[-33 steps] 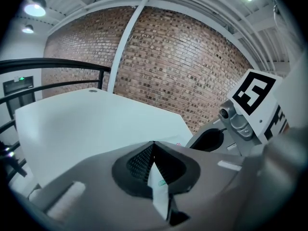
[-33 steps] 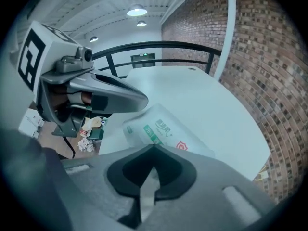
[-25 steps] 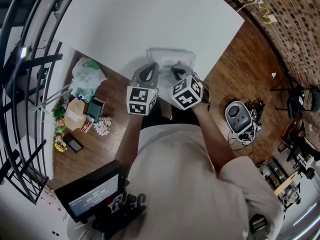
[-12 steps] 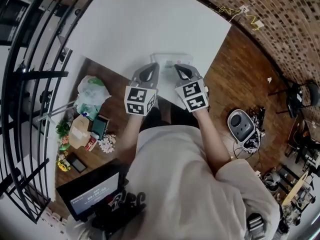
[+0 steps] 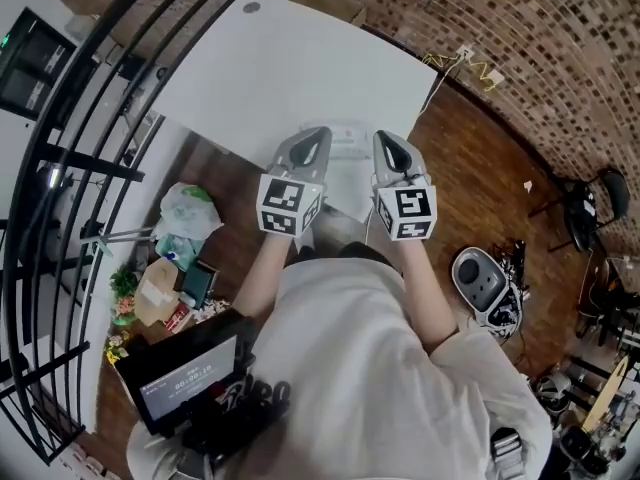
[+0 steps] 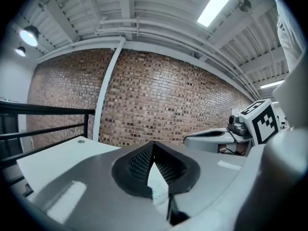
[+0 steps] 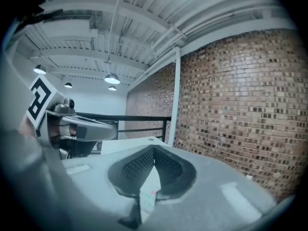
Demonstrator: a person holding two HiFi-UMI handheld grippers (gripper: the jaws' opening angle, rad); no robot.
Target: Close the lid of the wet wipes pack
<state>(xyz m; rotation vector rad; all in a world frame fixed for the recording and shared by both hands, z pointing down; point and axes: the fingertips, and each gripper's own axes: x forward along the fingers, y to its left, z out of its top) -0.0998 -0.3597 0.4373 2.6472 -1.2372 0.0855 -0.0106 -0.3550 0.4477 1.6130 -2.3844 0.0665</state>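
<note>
The white wet wipes pack (image 5: 347, 140) lies near the front edge of the white table (image 5: 270, 68); only part of it shows between the two grippers, and its lid is hidden. My left gripper (image 5: 314, 134) is at the pack's left side and my right gripper (image 5: 386, 138) at its right side, both just above it. In the left gripper view the left gripper (image 6: 153, 146) has its jaws shut tip to tip, with a strip of printed white pack (image 6: 157, 185) showing under them. The right gripper (image 7: 154, 151) is shut the same way over the pack (image 7: 147, 195).
A brick wall (image 5: 520, 38) runs behind the table and a black railing (image 5: 90, 118) stands at the left. On the wooden floor are a plastic bag (image 5: 190, 208), boxes (image 5: 155, 288), a round grey device (image 5: 474, 278) and a chair (image 5: 600, 193). A yellow cable (image 5: 465, 66) hangs off the table's far corner.
The head camera has tilted, so the table sits higher and further away in view. The two grippers have drawn slightly apart, and the right gripper's marker cube has turned square to the camera.
</note>
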